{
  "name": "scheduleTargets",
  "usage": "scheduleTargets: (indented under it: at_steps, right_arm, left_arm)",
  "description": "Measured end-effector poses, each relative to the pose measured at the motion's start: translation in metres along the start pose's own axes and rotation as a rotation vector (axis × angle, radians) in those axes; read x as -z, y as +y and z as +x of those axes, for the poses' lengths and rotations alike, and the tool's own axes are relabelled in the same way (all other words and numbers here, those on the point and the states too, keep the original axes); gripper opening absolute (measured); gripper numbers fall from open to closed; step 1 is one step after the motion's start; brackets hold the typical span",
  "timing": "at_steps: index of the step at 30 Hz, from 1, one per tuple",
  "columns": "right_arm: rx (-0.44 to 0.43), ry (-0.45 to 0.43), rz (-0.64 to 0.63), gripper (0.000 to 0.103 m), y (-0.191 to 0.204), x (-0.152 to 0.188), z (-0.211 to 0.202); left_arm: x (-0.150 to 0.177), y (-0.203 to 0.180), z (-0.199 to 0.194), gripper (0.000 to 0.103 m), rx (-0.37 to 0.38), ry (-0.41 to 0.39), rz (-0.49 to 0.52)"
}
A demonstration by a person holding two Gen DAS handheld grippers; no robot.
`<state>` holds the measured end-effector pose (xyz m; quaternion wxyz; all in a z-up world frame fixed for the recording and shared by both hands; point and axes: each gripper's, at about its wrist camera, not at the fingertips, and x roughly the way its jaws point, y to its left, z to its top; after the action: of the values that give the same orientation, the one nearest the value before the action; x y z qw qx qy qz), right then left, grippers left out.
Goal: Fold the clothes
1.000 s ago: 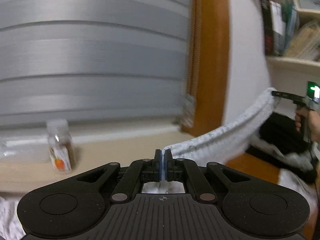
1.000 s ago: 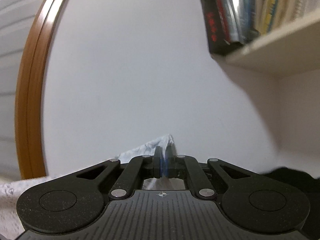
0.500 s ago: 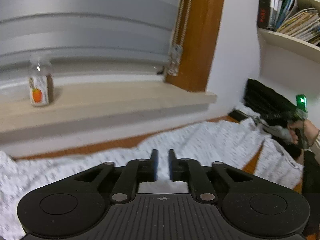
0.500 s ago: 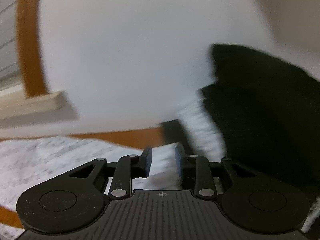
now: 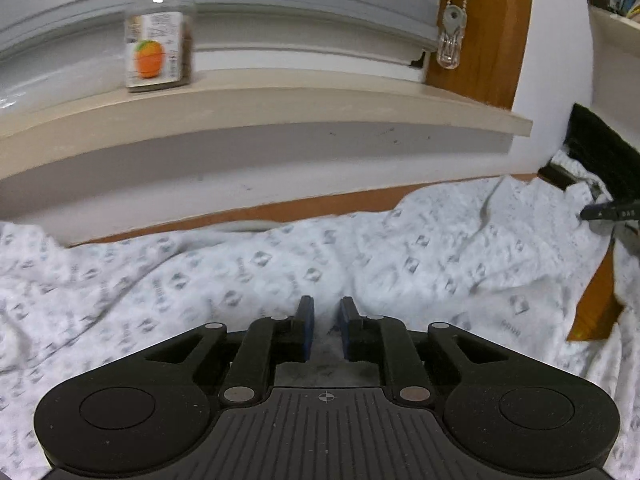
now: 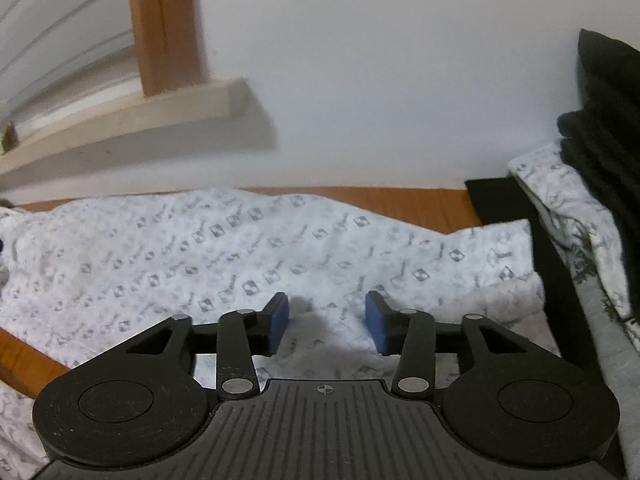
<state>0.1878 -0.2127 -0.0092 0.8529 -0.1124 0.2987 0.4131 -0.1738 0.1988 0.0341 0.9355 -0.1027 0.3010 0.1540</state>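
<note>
Both the left gripper (image 5: 327, 322) and right gripper (image 6: 327, 322) are open. The white shirt (image 5: 360, 264) looks soft and floppy; grab its near edge.

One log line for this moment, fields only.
left gripper: open, empty | right gripper: open, empty | garment: spread flat, unfolded

Both grippers' fingers (image 5: 305, 322) now apart — garment (image 6: 280, 248) released, flat.
</note>
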Motion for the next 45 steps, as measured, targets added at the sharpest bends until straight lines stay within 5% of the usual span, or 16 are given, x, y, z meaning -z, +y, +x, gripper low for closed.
scheduleTargets:
  at_steps: [6,10,18,24,26,29,39,45]
  right_arm:
    - [-0.006,-0.002,-0.034,0.057,0.006,0.011,-0.009]
    - [-0.01,-0.003,-0.056,0.075,0.009,0.019,-0.015]
    - [0.014,-0.002,-0.066,0.08,0.013,0.02,-0.013]
    - [0.012,-0.002,-0.061,0.081,0.012,0.021,-0.012]
    - [0.011,-0.002,-0.06,0.081,0.012,0.021,-0.012]
    - [0.014,-0.004,-0.061,0.081,0.012,0.021,-0.012]
    - [0.024,-0.036,-0.078,0.08,0.013,0.021,-0.018]
    - [-0.002,-0.025,-0.053,0.076,0.008,0.02,-0.016]
  left_arm:
    - [0.016,0.023,-0.025,0.016,0.007,0.004,-0.028]
    - [0.023,0.02,-0.035,0.016,-0.021,0.005,-0.007]
    - [0.029,0.01,-0.044,0.02,-0.047,0.009,0.01]
    - [-0.011,0.01,-0.033,0.029,-0.042,-0.035,-0.031]
    - [-0.03,-0.006,-0.02,0.029,-0.012,-0.038,-0.014]
    - [-0.054,-0.036,0.007,0.046,0.03,-0.031,0.025]
    - [-0.103,-0.164,0.115,0.046,0.168,0.037,0.179]
    - [-0.117,-0.214,0.164,0.036,0.267,0.07,0.217]
